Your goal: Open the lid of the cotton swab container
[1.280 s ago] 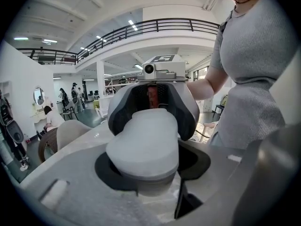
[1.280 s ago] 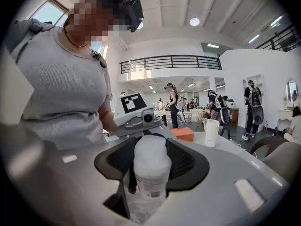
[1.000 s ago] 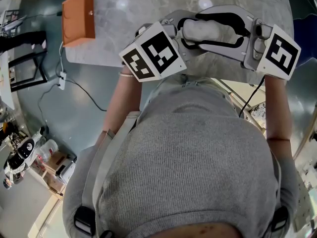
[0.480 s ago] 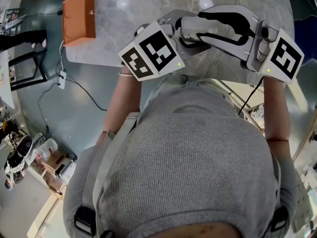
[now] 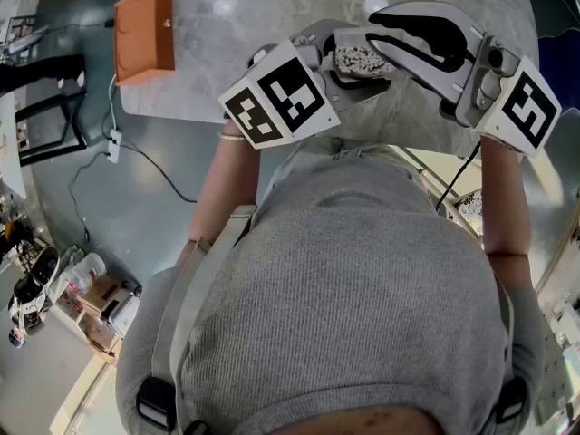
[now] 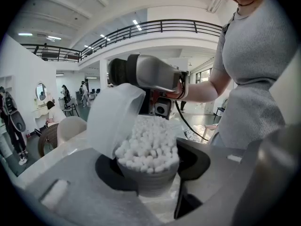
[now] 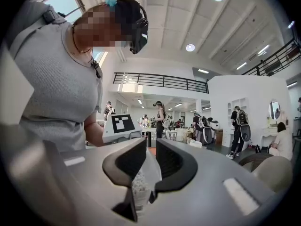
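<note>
My left gripper [image 5: 352, 71] is shut round the body of the round cotton swab container [image 6: 149, 182], held in front of the person's chest. White swab heads [image 5: 360, 59] show at its open top. The translucent white lid [image 6: 113, 121] stands tilted up at the container's left in the left gripper view. My right gripper [image 5: 379, 16] reaches over from the right; its black jaws are closing, and the thin lid [image 7: 146, 173] is pinched between them. The right gripper's grey body [image 6: 153, 74] shows behind the lid.
An orange box [image 5: 145, 33] lies on the marble table [image 5: 227, 89] at the far left. A white cable [image 5: 136, 157] runs over the floor beside it. Boxes and gear [image 5: 63, 288] stand at the lower left. People and chairs fill the hall behind.
The right gripper's jaws have narrowed from wide to nearly together and taken hold of the lid. The lid has swung up, exposing the swabs. The left gripper has kept still.
</note>
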`<state>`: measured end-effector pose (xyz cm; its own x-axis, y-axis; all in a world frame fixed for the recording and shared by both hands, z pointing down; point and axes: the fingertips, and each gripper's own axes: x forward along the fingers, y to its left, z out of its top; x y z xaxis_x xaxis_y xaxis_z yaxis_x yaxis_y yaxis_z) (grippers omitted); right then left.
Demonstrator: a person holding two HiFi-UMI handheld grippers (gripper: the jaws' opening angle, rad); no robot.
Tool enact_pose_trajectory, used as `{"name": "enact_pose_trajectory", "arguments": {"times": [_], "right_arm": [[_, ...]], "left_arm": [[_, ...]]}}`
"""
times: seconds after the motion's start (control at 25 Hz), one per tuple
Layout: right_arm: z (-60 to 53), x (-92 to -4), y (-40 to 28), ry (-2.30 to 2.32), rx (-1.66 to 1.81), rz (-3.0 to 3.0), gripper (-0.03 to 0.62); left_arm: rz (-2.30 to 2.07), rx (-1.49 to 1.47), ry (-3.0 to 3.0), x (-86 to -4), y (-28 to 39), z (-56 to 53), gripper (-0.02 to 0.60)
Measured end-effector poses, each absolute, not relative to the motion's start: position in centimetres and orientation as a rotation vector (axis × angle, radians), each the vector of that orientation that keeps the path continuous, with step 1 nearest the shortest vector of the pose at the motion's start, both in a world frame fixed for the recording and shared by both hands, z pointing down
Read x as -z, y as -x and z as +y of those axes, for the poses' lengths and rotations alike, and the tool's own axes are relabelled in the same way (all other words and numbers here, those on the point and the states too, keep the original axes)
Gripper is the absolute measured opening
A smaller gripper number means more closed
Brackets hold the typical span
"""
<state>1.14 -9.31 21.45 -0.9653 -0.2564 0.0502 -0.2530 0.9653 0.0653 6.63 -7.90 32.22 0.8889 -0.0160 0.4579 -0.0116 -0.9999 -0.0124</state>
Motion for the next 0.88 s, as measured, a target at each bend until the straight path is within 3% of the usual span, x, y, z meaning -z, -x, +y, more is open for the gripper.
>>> {"name": "enact_pose_trajectory", "arguments": {"times": [0.88], "right_arm": [[-10.5,-21.5,-2.3,-0.506,0.089,-3.078,0.017]], "left_arm": [[-0.049,0.669,3.063,-31.9,-7.2,-6.8,0.212]]}}
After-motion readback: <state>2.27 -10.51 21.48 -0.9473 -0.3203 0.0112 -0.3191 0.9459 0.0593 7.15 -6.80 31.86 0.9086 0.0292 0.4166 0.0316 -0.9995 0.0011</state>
